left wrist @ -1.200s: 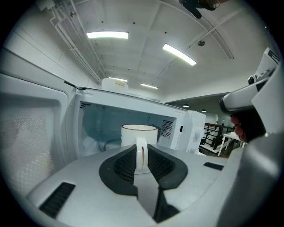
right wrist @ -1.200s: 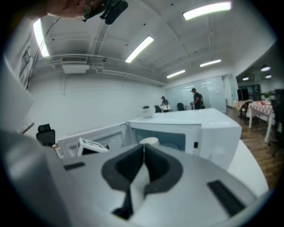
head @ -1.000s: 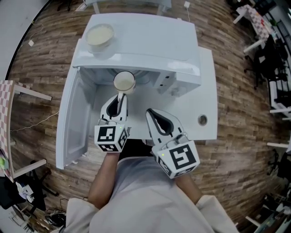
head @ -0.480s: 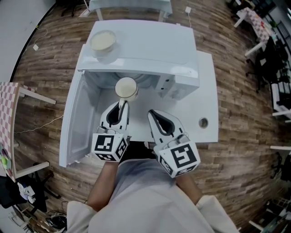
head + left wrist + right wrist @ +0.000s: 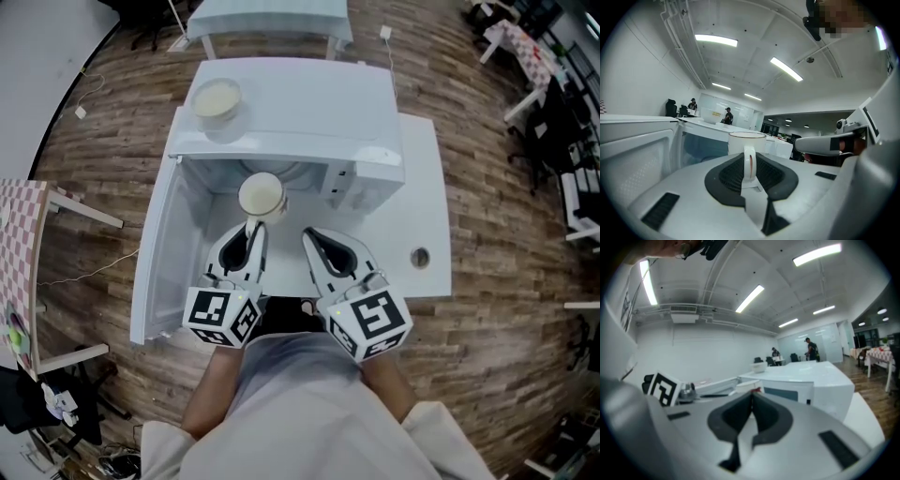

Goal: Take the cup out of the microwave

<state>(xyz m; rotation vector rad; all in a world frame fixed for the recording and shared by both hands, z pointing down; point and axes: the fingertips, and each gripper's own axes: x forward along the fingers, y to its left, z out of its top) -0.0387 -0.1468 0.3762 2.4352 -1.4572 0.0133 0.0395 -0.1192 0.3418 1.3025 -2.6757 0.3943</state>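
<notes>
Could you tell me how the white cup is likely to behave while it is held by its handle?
The cup looks like rigid ceramic, so probably hard and breakable if knocked. Held only by its thin handle in the left tool, it may swing or tip. Its glossy surface could slip.

The lower body of the cup [image 5: 746, 140] is hidden behind the left claw [image 5: 749, 168] in the left gripper view, so its base cannot be seen. In the right gripper view the cup is mostly covered by the right claw [image 5: 752, 397], whose near parts are blurred. In the head view most of the microwave [image 5: 309, 112] cavity is concealed under its roof. What is held in the bowl [image 5: 217, 97] cannot be told. The distant people [image 5: 810, 348] are too small to be made out.
</notes>
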